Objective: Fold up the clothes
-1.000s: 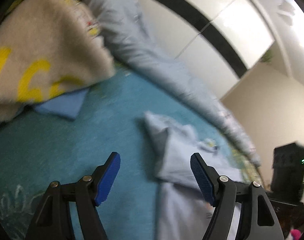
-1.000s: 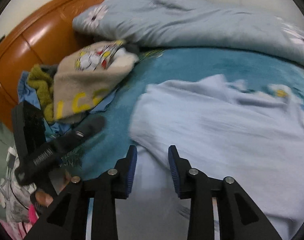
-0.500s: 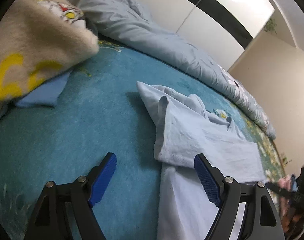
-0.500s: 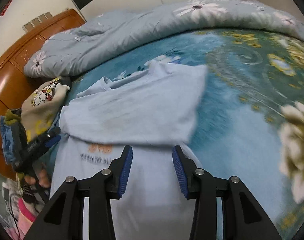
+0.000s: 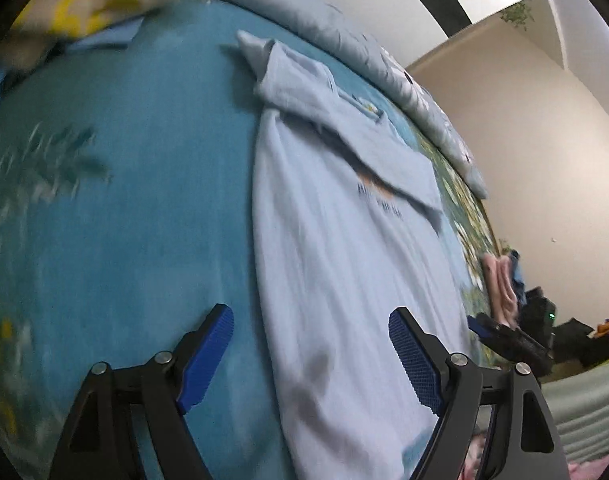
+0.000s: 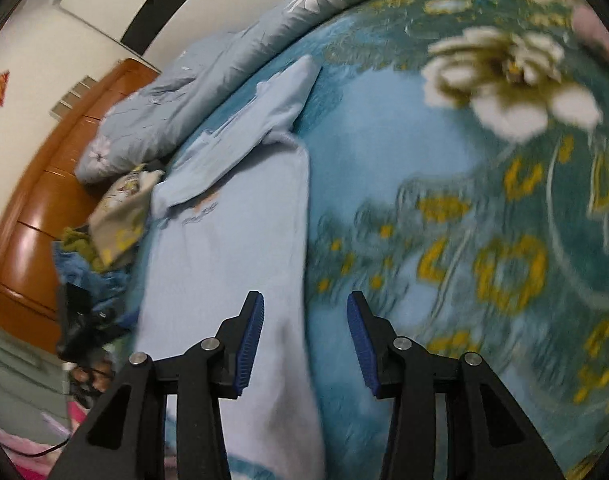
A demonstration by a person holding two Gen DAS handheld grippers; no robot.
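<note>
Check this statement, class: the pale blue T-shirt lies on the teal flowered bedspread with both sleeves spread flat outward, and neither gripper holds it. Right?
Not quite. The pale blue T-shirt has its sleeves folded inward across its chest, as the left wrist view shows. It does lie on the teal flowered bedspread, held by neither gripper.

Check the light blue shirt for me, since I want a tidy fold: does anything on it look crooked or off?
Yes. The folded-over top part of the shirt lies slanted, its edge running diagonally and half covering the chest print. One sleeve tip sticks out onto the blanket. No tears or stains are visible.
</note>
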